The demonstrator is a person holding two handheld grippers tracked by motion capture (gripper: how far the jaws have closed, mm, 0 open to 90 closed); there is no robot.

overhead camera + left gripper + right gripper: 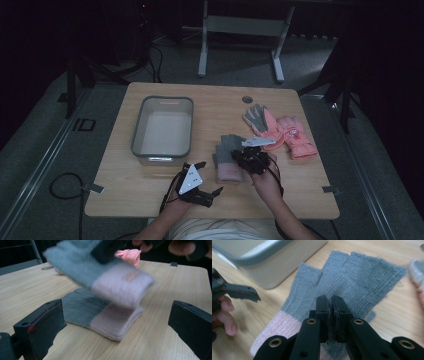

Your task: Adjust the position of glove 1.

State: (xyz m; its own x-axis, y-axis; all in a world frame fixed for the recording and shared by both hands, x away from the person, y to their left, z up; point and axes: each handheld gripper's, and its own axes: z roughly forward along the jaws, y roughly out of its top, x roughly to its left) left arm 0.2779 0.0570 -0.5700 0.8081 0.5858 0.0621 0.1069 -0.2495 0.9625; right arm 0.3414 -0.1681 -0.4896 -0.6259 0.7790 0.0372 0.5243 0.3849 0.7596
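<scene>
Two grey knit gloves with pink cuffs are near the table's middle. One knit glove [105, 315] lies flat on the wood, its cuff [230, 173] toward the person. The other knit glove [110, 275] hangs just above it, blurred, with my right gripper [331, 300] shut on its grey part [352, 272]. In the high view the right gripper [245, 156] is over this pair. My left gripper [209, 177] is open to the left of the gloves, its jaws wide apart and empty, facing the lying glove from the cuff side.
A grey-rimmed bin [137, 130] stands at the table's left centre, its wall [262, 255] close to the gloves. A pair of pink ski gloves [295, 135] with grey palms lies to the right. Bare wood runs along the front edge.
</scene>
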